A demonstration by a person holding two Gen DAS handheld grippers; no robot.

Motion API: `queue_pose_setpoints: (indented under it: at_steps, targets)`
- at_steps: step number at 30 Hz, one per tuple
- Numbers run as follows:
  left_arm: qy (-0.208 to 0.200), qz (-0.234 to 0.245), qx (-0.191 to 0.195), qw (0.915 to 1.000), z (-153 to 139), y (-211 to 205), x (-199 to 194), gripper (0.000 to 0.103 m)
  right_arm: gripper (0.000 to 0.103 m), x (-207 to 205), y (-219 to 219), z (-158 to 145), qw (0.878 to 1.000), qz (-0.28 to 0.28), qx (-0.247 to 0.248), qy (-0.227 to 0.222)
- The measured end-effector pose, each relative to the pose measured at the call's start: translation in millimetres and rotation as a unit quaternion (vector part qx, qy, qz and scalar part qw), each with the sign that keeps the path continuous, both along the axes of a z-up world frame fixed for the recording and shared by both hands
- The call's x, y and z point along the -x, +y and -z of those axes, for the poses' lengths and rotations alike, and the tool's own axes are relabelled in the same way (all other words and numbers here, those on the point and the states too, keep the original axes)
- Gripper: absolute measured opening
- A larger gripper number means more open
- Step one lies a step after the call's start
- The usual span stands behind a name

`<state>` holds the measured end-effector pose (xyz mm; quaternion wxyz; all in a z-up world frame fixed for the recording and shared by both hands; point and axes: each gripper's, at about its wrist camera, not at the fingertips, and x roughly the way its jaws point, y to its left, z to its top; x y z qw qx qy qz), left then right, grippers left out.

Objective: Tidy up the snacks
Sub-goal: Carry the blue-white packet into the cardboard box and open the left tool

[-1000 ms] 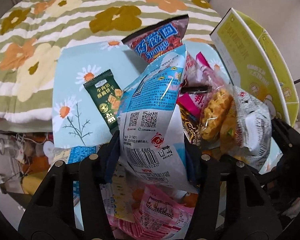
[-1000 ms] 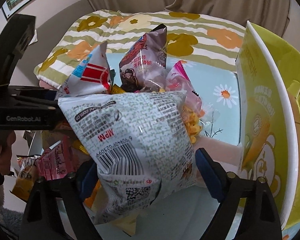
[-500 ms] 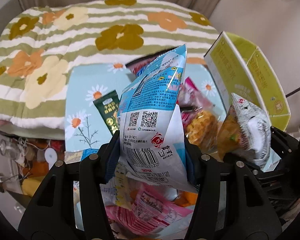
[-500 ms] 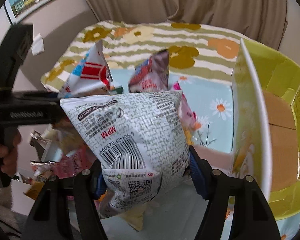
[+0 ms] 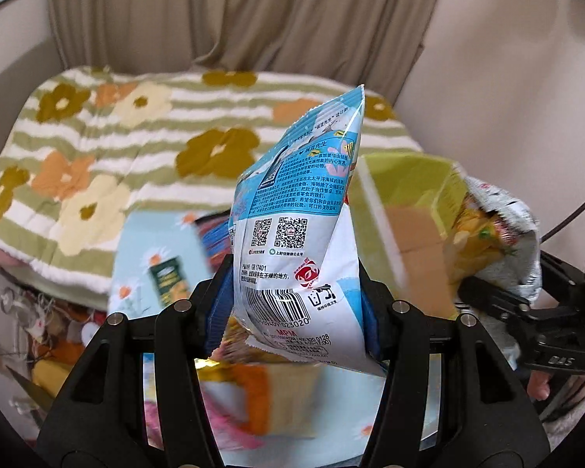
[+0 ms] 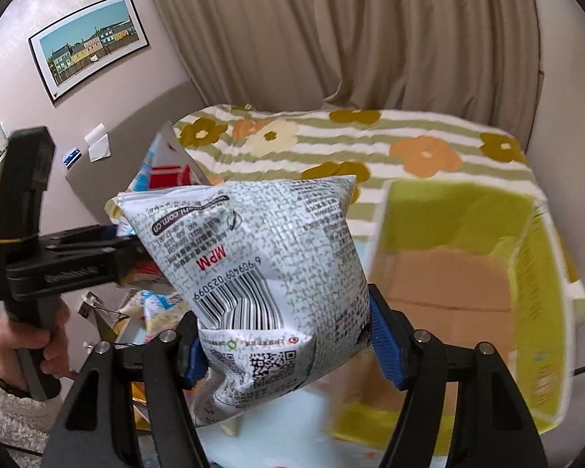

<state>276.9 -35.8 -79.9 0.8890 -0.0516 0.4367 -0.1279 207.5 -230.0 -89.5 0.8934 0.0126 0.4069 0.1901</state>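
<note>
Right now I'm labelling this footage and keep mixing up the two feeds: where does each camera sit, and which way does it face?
Left wrist: sits behind the left gripper, looking along its fingers at the clamped blue snack bag, toward the bed's floral blanket; only the gripper's black fingers show.
Right wrist: sits behind the right gripper, facing the clamped grey snack bag and curtain; the person's left hand shows.
Shared: the yellow-green box, blanket, both bags.
</note>
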Motion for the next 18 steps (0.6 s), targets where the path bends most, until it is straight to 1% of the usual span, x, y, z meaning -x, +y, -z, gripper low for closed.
queue_pose_setpoints:
  at_steps: [3, 6, 10, 12, 15, 18]
  targets:
    - [-0.021, 0.014, -0.005, 0.9997, -12.5, -44.5, 1.0, 0.051, 0.064, 1.0, -36.0, -8.8, 1.000, 0.014, 0.001, -0.003]
    - [-0.022, 0.029, -0.003, 0.9993, -15.0, -89.5, -3.2, 0.051, 0.064, 0.5, -72.1, -12.5, 0.999, 0.037, 0.006, -0.001]
    - [-0.010, 0.054, 0.002, 0.9985, -8.9, -145.0, -10.4, 0.051, 0.064, -3.5, -113.7, -8.8, 0.998, 0.065, 0.015, 0.010]
    - [0.001, 0.069, 0.001, 0.9976, -2.1, -169.1, -13.6, 0.051, 0.064, -8.0, -132.6, -4.0, 0.996, 0.083, 0.009, 0.027]
    - [0.026, 0.096, -0.009, 0.9950, 11.9, -200.2, -21.7, 0.051, 0.064, -12.2, -157.4, 1.3, 0.993, 0.106, -0.015, 0.046]
    - [0.046, 0.119, -0.027, 0.9914, 28.9, -224.8, -26.4, 0.051, 0.064, -12.5, -172.5, 6.5, 0.990, 0.125, -0.021, 0.056]
